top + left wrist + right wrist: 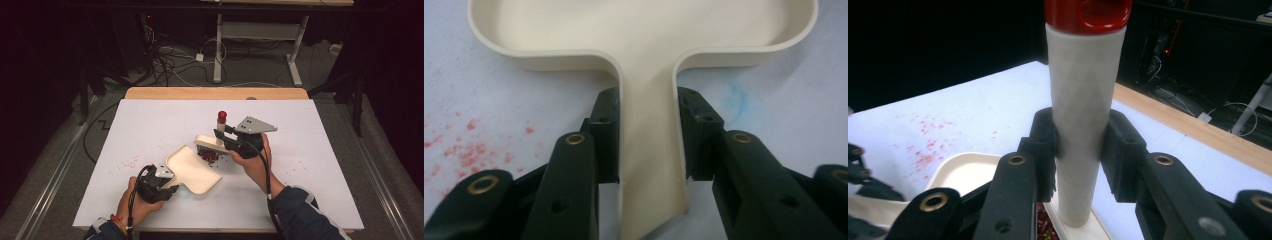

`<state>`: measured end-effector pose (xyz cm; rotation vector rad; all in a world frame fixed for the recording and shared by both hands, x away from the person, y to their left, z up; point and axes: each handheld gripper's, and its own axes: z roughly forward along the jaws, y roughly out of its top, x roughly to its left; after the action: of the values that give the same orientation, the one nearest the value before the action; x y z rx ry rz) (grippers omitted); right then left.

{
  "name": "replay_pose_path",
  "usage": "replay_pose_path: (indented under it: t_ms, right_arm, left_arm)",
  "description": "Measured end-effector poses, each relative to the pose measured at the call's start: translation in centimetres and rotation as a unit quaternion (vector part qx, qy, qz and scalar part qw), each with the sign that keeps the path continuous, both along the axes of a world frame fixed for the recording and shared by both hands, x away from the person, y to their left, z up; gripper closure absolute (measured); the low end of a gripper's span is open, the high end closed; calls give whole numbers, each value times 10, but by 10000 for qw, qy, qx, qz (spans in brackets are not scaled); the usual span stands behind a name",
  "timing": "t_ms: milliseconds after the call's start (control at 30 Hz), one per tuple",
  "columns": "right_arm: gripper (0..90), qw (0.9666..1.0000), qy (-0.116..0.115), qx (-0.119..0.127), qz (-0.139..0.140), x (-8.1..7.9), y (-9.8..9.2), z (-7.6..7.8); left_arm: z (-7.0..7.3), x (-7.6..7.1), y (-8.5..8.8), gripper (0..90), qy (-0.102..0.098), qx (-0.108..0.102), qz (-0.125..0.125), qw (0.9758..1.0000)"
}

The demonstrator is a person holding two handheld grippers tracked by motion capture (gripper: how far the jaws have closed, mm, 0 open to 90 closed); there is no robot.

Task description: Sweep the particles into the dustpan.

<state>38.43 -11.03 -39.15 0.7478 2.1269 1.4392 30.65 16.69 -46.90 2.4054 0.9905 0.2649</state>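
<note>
Dustpan (192, 170): cream plastic, shallow, rounded corners, raised rim, flat tapering handle; lying on the white bench (150, 130) near its front middle, open edge toward the brush.
Dustpan interior: bare and pale in the left gripper view.
Brush (212, 142): cream block with dark bristles, cream faceted handle standing upright, red cap on top; set at the far edge of the dustpan.
Red grains (209, 156): small dark-red heap on the bench, touching the bristles, at the mouth of the dustpan.
Left gripper (649, 150): clamped on the dustpan handle, one pad on each side wall.
Right gripper (1080, 155): clamped on the brush handle, below the red cap.
Red specks (131, 162): scattered thinly on the bench left of the dustpan.
</note>
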Motion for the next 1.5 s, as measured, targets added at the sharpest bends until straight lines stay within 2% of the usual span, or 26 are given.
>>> replay_pose_path:
  t_ms: [133, 300, 467, 900, 1133, 1267, 1400, 1433, 1500]
  right_arm:
    - [701, 9999, -43, -105, -74, -11, 7, 0]
    - [701, 9999, 6, -48, -100, -24, 14, 1]
    - [701, 9999, 63, 4, -120, -33, 16, 3]
    - [702, 9999, 94, 46, -3, -47, 24, 6]
    - [702, 9999, 86, 66, -7, -52, 28, 5]
    - [702, 9999, 54, 86, -12, -53, 27, 6]
    - [703, 9999, -112, 115, -56, -55, 25, 10]
    - [703, 9996, -242, 97, -111, -56, 24, 13]
    - [702, 9994, -315, 117, -130, -56, 22, 14]
  left_arm:
    - [1, 2, -10, 639, 31, 31, 69, 10000]
    - [1, 4, -18, 638, 100, 31, 145, 9998]
    - [1, 5, -17, 638, 140, 17, 154, 9998]
    - [-1, 8, -20, 638, 152, 20, 180, 9997]
    - [0, 10, -24, 638, 149, 93, 136, 9998]
    - [-1, 10, -24, 638, 140, 100, 122, 9998]
    - [-2, 10, -23, 638, 144, 90, 102, 9998]
    - [-2, 10, -23, 638, 134, 95, 99, 9998]
    - [-1, 10, -24, 638, 124, 152, 60, 9998]
